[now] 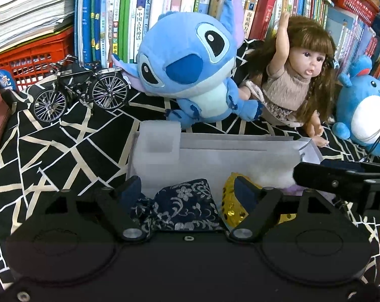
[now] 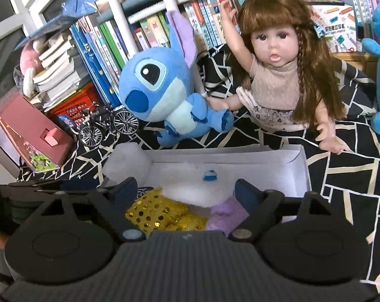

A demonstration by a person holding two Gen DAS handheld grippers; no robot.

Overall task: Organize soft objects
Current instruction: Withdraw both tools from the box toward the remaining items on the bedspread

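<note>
Navy brocade pouch [image 1: 182,206] lies between the spread left tongs [image 1: 187,191]; right tongs [image 2: 186,193] gape too.

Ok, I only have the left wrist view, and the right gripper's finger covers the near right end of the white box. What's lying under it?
Observer: A purple soft piece lies in the white box, just right of the gold sequin pouch.
Operator: Is the right gripper holding either one?
Observer: No. The right gripper has its jaws wide open over both.
Operator: Anything else in there?
Observer: A tiny blue-and-white bag-shaped item sits on the white fluff mid-box.
</note>
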